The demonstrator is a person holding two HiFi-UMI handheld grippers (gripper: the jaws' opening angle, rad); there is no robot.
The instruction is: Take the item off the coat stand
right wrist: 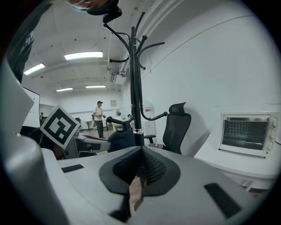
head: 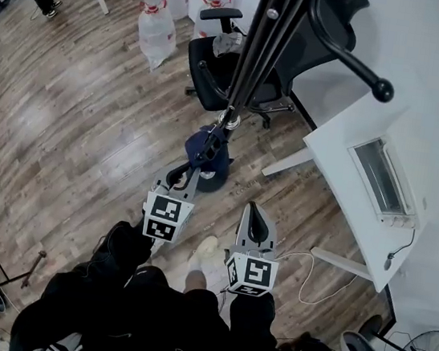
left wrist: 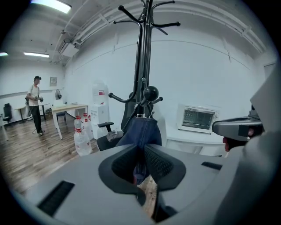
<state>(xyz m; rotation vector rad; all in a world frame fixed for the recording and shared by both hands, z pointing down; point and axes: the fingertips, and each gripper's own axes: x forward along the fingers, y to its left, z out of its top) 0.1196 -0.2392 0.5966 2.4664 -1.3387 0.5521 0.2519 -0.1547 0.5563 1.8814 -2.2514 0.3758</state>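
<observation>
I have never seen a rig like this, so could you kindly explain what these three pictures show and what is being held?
A person holds two handheld grippers, each with a marker cube. The head view looks down from the person's head: left gripper, right gripper, a black coat stand, and a small oven on a white table. The other two pictures come from cameras on each gripper. The left jaws pinch the dark blue cloth item hanging from a hook; the right jaws are shut, empty.

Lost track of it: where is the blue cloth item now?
In the left gripper view the blue cloth item hangs centre frame from a low ball-tipped hook on the coat stand, its lower edge between the left gripper's jaws.
</observation>
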